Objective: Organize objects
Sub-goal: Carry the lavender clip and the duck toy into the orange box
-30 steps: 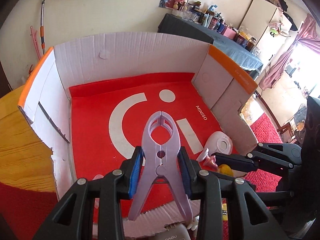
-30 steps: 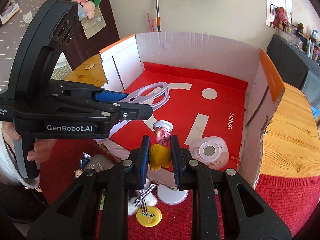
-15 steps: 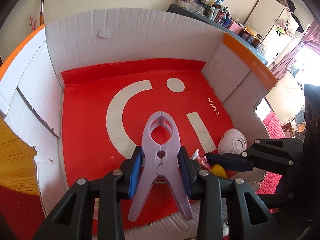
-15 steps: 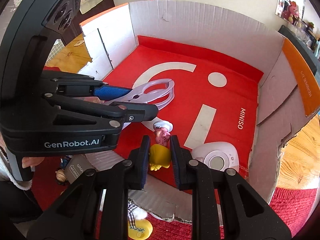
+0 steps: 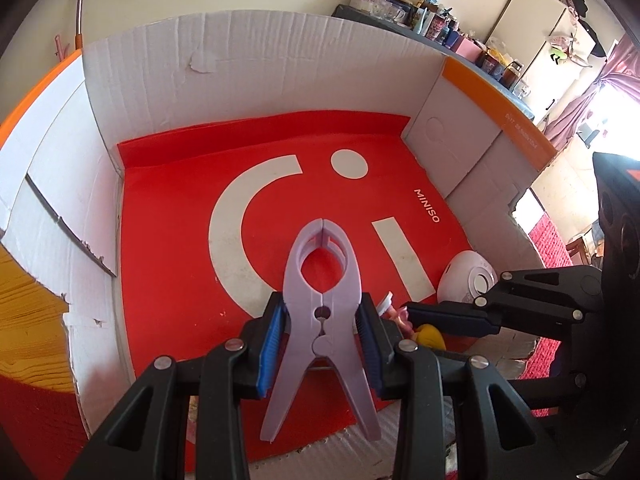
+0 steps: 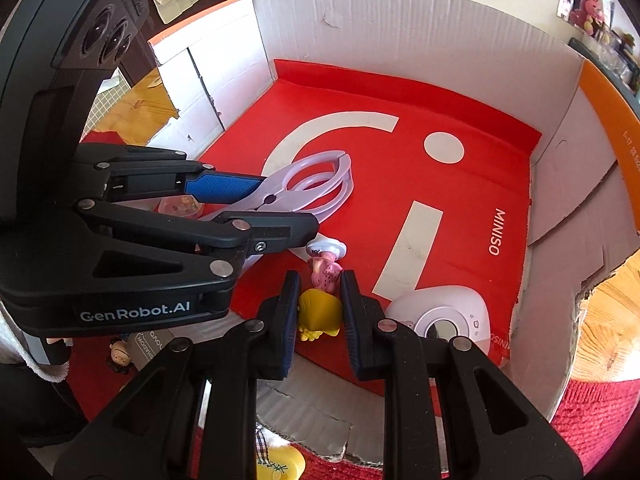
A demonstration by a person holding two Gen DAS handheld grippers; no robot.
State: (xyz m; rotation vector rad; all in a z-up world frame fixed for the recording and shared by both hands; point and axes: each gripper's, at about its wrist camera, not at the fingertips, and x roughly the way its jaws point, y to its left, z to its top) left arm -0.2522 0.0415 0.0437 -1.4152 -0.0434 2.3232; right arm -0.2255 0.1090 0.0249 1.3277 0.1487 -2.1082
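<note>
My left gripper (image 5: 320,316) is shut on a large lilac plastic clamp (image 5: 321,276), held over the red floor of an open cardboard box (image 5: 248,68). The clamp also shows in the right wrist view (image 6: 308,184), with the left gripper (image 6: 256,208) to the left. My right gripper (image 6: 319,296) is shut on a small figurine with a yellow skirt, pink top and white hat (image 6: 322,292), held low over the box's near edge. In the left wrist view the figurine (image 5: 428,334) peeks out beside the right gripper's fingers (image 5: 448,316).
A white rounded gadget (image 6: 444,312) lies in the box's near right corner; it shows in the left wrist view (image 5: 470,276) too. Outside the near edge lie a yellow disc (image 6: 280,466), a small box (image 6: 154,348) and a tiny doll (image 6: 118,354). Wooden table (image 6: 608,320) to the right.
Both grippers have moved forward and down into the box, each still holding its object. The box walls now fill more of both views.
</note>
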